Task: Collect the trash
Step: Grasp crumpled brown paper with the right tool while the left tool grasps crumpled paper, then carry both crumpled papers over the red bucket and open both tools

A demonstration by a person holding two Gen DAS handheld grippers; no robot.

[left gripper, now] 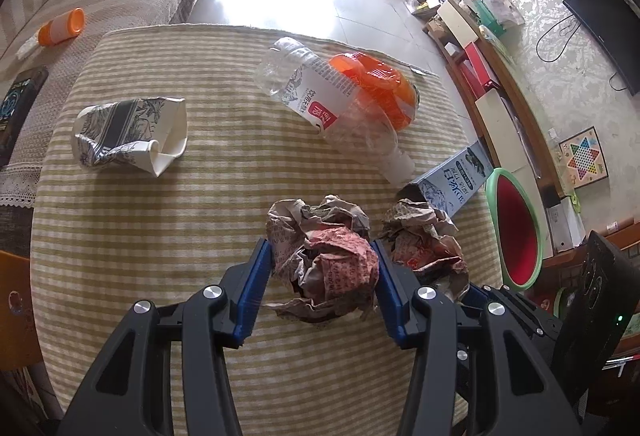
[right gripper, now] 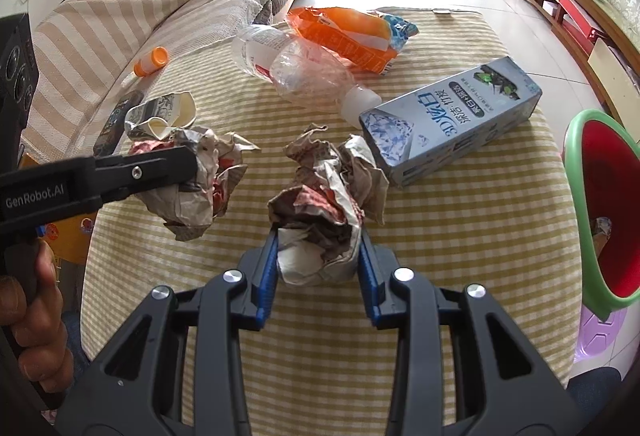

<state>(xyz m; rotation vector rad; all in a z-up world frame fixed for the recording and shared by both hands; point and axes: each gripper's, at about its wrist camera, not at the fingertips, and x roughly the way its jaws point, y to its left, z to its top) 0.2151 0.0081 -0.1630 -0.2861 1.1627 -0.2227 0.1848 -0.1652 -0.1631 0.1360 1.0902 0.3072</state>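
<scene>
My left gripper (left gripper: pixel 322 252) is shut on a crumpled brown and red paper ball (left gripper: pixel 324 256), held just above the striped tablecloth (left gripper: pixel 168 220). In the right wrist view this gripper (right gripper: pixel 192 164) shows from the side, with its ball (right gripper: pixel 200 184) in it. My right gripper (right gripper: pixel 319 240) is shut on a second crumpled paper wad (right gripper: pixel 320 232), which also shows to the right in the left wrist view (left gripper: pixel 424 240). A green-rimmed bin with a red inside (right gripper: pixel 576 204) stands off the table's right edge.
On the cloth lie a crushed paper cup (left gripper: pixel 132 132), a clear plastic bottle (left gripper: pixel 328 104), an orange bag (left gripper: pixel 380 92) and a grey toothpaste box (right gripper: pixel 452 120). A striped sofa (right gripper: pixel 120 8) with an orange-capped bottle (right gripper: pixel 150 62) runs along the left. A hand (right gripper: pixel 28 300) grips the left handle.
</scene>
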